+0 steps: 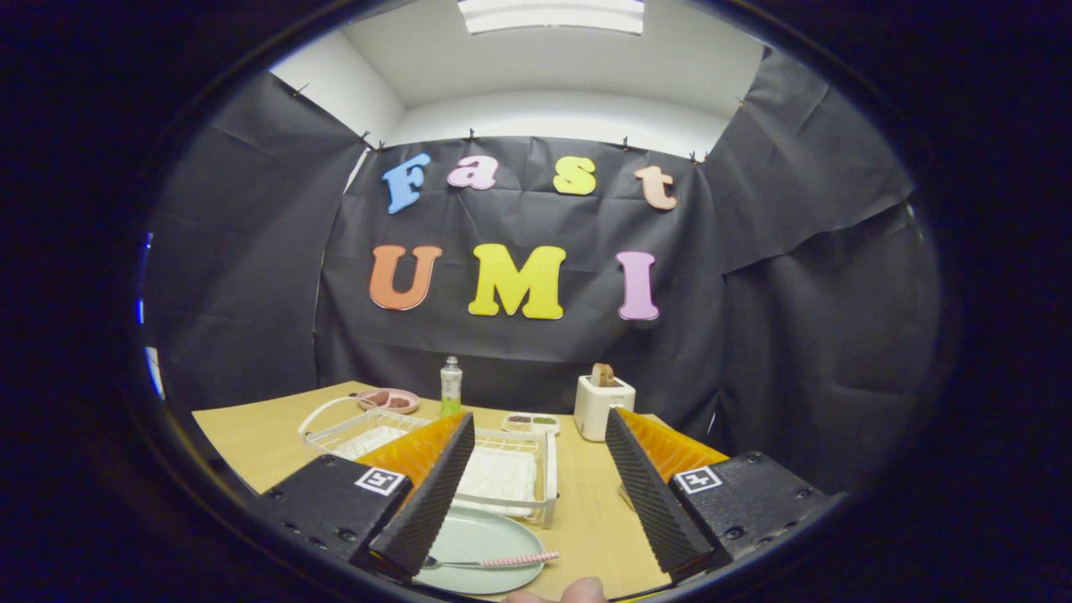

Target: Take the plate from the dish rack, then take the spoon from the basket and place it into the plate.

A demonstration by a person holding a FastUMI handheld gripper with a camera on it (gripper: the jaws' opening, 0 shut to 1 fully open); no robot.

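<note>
gripper view | fingers (536, 469) apart, empty | one plate (481, 548) | one spoon (494, 561)

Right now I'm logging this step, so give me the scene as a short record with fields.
gripper: gripper open, fingers apart, holding nothing
plate: pale green plate flat on the wooden table, near the fingers
spoon: spoon lying in the plate
rack: white dish rack just beyond the plate
background: bottle, toaster, pink dish
task state: looks done

Tool (536, 486): ridged wedge fingers (431, 494), screwed blocks with square markers.
</note>
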